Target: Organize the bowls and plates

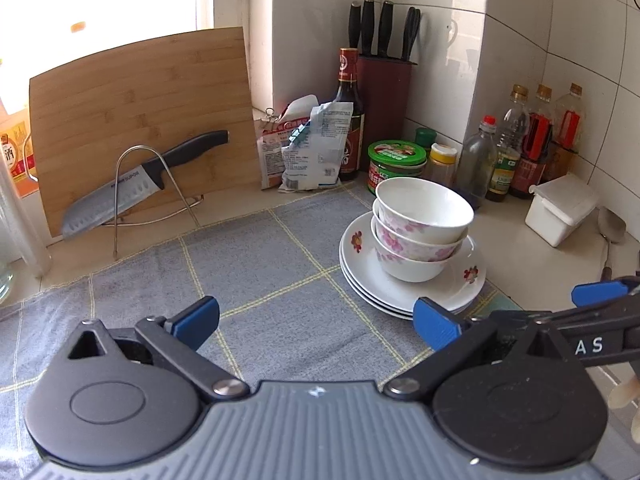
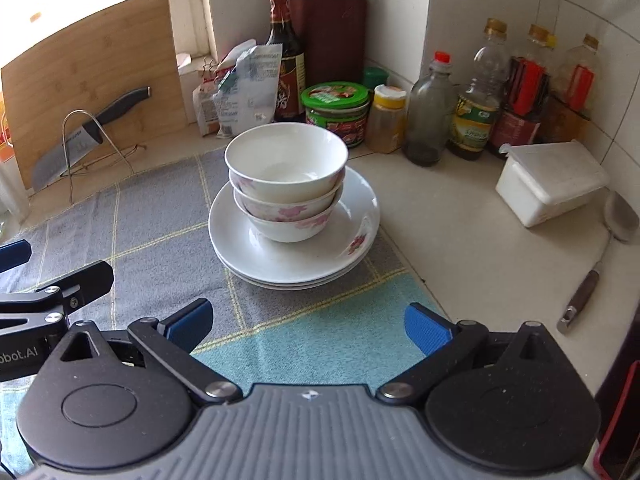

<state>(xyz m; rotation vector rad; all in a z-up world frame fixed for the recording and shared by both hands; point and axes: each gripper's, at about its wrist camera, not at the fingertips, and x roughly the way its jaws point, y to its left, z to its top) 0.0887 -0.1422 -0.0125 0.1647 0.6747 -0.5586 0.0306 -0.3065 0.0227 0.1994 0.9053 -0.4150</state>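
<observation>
Both tongs are open and hold nothing. In the left wrist view the left gripper is at the bottom of the frame, with the blue pads wide apart above the cloth. In the right wrist view the right gripper is also at the bottom, jaws spread, pointing at the dishes.

The bowls, three of them nested, stand on the plates, which are stacked in the centre of the right view; in the left view they are at the right of centre. The stack sits on the cloth, near the jar and bottles behind it.

It seems the stacking is already done, or a new step is about to begin; neither gripper touches the dishes. If the stack must move, the next move needs one gripper to close on the plate rim, low and level, so the bowls do not slide.
</observation>
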